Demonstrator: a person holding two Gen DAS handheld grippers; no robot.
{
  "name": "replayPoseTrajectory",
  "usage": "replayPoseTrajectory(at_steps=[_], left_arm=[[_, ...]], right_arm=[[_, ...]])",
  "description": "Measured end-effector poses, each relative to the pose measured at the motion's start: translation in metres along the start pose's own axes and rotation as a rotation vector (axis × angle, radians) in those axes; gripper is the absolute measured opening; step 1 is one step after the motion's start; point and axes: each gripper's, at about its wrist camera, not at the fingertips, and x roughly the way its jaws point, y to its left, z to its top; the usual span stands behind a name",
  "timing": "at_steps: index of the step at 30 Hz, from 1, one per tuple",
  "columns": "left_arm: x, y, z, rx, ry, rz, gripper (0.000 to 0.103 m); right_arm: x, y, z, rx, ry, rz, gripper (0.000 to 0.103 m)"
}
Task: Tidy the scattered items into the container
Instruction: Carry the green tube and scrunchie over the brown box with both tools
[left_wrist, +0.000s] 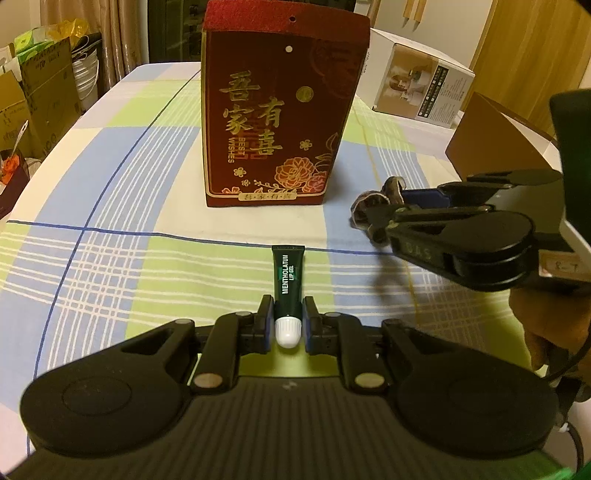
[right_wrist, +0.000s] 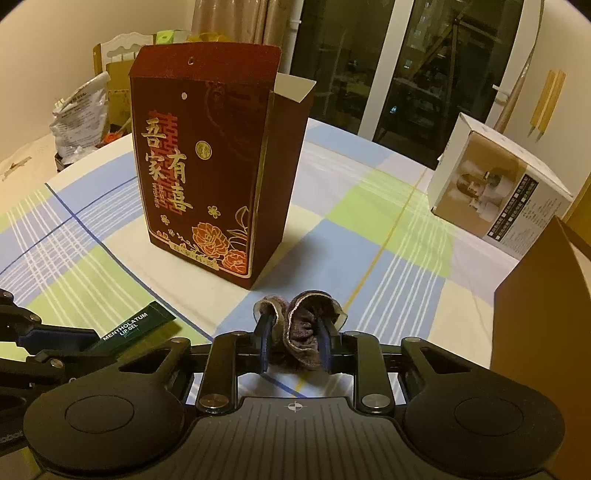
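Dark green plastic with a white cap — that is the lip gel tube (left_wrist: 287, 291), and the left gripper (left_wrist: 287, 325) has its two fingers closed in on it near the cap end, the crimped tail pointing straight forward away from the tool. The tube sits low over the checked tablecloth (left_wrist: 110, 258); from here I cannot tell whether its tail touches the cloth. Straight ahead of that gripper, well beyond the tube's tip, stands the dark red gift box (left_wrist: 280, 110) with gold characters and flowers, upright, its top flap raised and its mouth open. Off to the left gripper's right, and a little forward of it, hangs the right gripper (left_wrist: 373, 212), fingers narrowed around a crumpled purple-brown scrunchie (left_wrist: 369, 206). Seen along the right tool's own fingers, the scrunchie (right_wrist: 301, 332) is bunched between the pads and spills out over the fingertips, and the right gripper (right_wrist: 295, 345) is only partly closed, held apart by the fabric. The gift box (right_wrist: 207, 166) stands just ahead of it and slightly to its left, the lip gel tube (right_wrist: 133, 330) low at its left side. Farther ahead to the right sits a white product carton (right_wrist: 498, 192), and close at the right edge — a brown cardboard box (right_wrist: 546, 314).
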Motion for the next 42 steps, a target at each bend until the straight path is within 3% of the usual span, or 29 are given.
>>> replayPoseTrajectory(at_steps=[11, 23, 34, 42], left_arm=[[0.0, -0.005, -0.001, 0.021, 0.0, -0.009, 0.012], [-0.039, -0.042, 0.004, 0.154, -0.081, -0.049, 0.012], [-0.087, -0.094, -0.001, 0.235, -0.101, -0.087, 0.012], [-0.117, -0.144, 0.007, 0.308, -0.128, -0.144, 0.012]], right_arm=[[-0.035, -0.004, -0.005, 0.04, -0.005, -0.015, 0.019], [-0.131, -0.011, -0.01, 0.079, -0.081, -0.05, 0.019], [-0.231, -0.056, -0.026, 0.165, -0.158, -0.156, 0.019], [-0.28, -0.102, -0.055, 0.292, -0.172, -0.238, 0.019]])
